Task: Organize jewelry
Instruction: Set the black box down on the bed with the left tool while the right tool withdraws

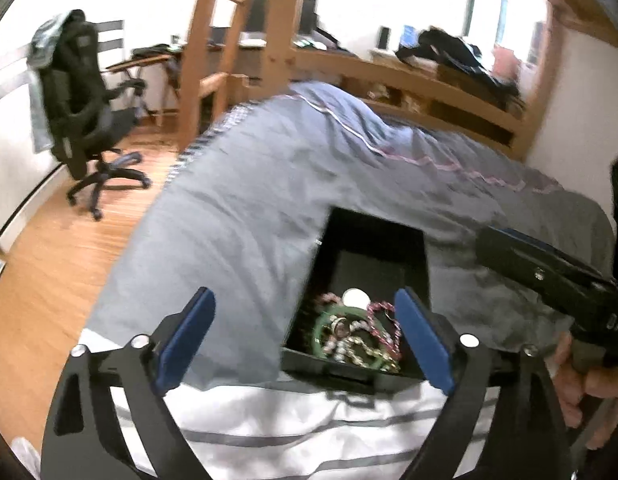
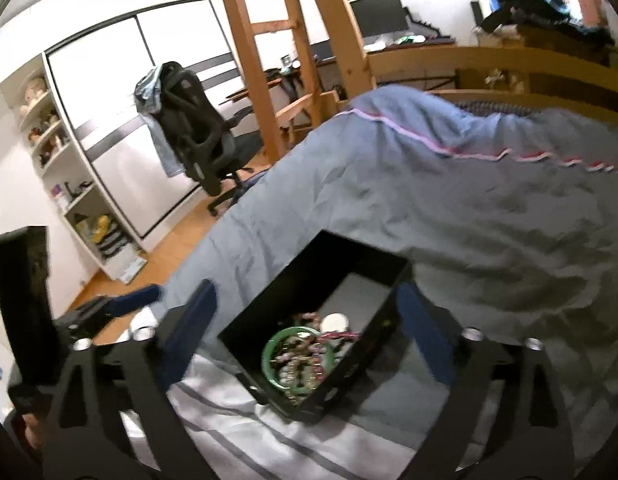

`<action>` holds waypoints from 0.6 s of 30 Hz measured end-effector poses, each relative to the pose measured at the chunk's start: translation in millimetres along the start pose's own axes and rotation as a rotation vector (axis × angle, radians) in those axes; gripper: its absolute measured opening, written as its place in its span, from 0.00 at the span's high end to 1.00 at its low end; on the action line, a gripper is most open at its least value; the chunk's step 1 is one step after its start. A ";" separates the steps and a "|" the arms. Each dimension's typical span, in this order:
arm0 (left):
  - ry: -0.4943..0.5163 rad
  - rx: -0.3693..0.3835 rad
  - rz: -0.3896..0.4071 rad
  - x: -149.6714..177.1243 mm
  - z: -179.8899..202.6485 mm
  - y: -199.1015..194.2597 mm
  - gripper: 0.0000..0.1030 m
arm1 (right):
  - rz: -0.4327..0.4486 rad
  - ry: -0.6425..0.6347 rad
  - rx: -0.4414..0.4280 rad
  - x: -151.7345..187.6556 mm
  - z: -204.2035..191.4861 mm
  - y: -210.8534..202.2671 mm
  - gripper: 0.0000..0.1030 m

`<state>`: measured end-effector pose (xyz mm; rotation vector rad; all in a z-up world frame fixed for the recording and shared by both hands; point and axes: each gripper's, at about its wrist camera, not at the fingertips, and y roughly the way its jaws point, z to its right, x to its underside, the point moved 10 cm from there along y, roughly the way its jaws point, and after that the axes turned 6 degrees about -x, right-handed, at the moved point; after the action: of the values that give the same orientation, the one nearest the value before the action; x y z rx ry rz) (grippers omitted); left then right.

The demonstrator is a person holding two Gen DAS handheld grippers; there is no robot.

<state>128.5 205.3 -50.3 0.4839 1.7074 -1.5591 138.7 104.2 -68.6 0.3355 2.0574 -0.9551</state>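
A black open box (image 1: pixel 373 236) sits on the bed, seen also in the right wrist view (image 2: pixel 309 264). In its near end lies a heap of jewelry: a green bangle (image 1: pixel 319 334) (image 2: pixel 271 354), a pink beaded chain (image 1: pixel 383 322) (image 2: pixel 343 335), a white round piece (image 1: pixel 355 298) (image 2: pixel 334 323) and gold chains (image 1: pixel 367 354). My left gripper (image 1: pixel 305 340) is open and empty, hovering over the box's near left corner. My right gripper (image 2: pixel 305 340) is open and empty, its jaws standing either side of the box.
A grey-blue duvet (image 1: pixel 269 184) covers the bed over a white striped sheet (image 1: pixel 309 420). A black office chair (image 1: pixel 85 112) stands on the wood floor at left. Wooden ladder posts (image 2: pixel 261 80) and a white shelf unit (image 2: pixel 69 184) stand behind.
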 end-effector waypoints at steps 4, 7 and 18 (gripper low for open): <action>-0.029 -0.024 0.010 -0.4 -7.1 -12.5 0.07 | -0.016 -0.047 0.030 -0.1 -3.5 -13.2 0.04; 0.003 -0.046 0.007 3.4 -2.8 -24.1 0.07 | -0.031 -0.092 0.044 3.1 -11.4 -25.8 0.04; 0.078 -0.062 0.033 29.8 5.8 -88.5 0.07 | -0.069 -0.193 0.014 31.3 -36.7 -82.7 0.04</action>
<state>47.6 177.3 -12.6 0.5446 1.7925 -1.4762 54.2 72.1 -37.0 0.1729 1.8970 -1.0039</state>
